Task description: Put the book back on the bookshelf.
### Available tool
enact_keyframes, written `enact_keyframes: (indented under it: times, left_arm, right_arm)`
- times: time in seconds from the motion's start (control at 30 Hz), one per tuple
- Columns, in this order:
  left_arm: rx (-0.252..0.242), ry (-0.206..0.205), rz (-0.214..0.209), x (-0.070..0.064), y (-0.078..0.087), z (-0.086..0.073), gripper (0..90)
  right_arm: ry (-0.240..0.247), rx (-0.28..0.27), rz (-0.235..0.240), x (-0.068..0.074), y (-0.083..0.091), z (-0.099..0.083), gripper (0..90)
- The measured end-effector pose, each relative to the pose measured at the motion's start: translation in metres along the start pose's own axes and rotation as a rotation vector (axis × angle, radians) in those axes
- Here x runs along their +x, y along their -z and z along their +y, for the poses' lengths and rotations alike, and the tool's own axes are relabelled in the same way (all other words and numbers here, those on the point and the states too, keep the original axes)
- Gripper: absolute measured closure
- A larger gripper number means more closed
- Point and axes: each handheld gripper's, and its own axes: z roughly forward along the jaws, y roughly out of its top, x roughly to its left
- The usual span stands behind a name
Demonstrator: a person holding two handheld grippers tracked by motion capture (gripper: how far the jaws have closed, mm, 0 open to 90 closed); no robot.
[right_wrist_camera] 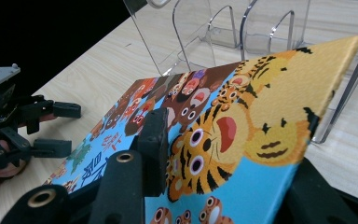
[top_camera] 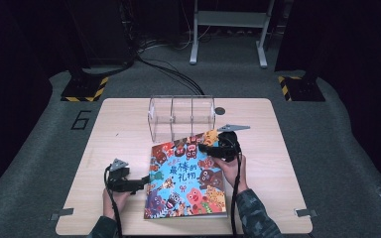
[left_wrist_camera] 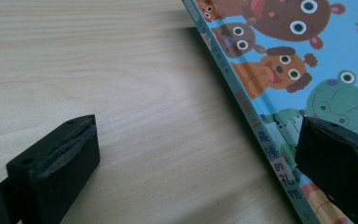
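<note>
A colourful picture book [top_camera: 186, 178] [left_wrist_camera: 307, 70] [right_wrist_camera: 242, 126] with cartoon animals lies on the wooden table [top_camera: 119, 129]. Its far right corner is raised toward a clear acrylic rack [top_camera: 181, 116] [right_wrist_camera: 223, 32]. My right gripper [top_camera: 204, 147] [right_wrist_camera: 235, 177] is shut on that corner, one jaw on the cover and the other beneath. At the book's left edge, my left gripper [top_camera: 141, 182] [left_wrist_camera: 196, 172] [right_wrist_camera: 65, 128] stands open. One of its jaws is over the table and the other over the spine edge.
The rack has several upright dividers and stands at the table's far middle. A small dark disc [top_camera: 220, 111] sits to its right. Bare table surface lies left and right of the book. Cables [top_camera: 168, 69] and a stand's legs [top_camera: 228, 29] are on the floor beyond.
</note>
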Motion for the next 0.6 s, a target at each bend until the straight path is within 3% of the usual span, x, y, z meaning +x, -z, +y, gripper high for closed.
enact_keyframes:
  times: [0.03, 0.2, 0.3, 0.37, 0.6]
  left_arm:
    - [-0.014, 0.028, 0.003, 0.000, 0.000, 0.000, 0.0]
    - [-0.005, -0.005, 0.027, -0.004, 0.007, 0.003, 0.0]
    - [-0.009, -0.031, 0.009, -0.011, 0.009, 0.010, 0.0]
    - [0.018, -0.044, -0.007, -0.015, 0.010, 0.015, 0.0]
    - [0.030, -0.056, -0.063, -0.030, 0.008, 0.028, 0.0]
  right_arm:
    - [0.005, -0.009, 0.001, 0.000, 0.001, -0.001, 60.1]
    - [0.019, -0.040, 0.002, 0.001, 0.005, -0.005, 60.0]
    - [0.035, -0.064, -0.003, 0.005, 0.009, -0.007, 59.8]
    - [0.041, -0.068, -0.003, 0.005, 0.010, -0.007, 59.8]
    - [0.080, -0.098, -0.007, 0.012, 0.017, -0.008, 59.7]
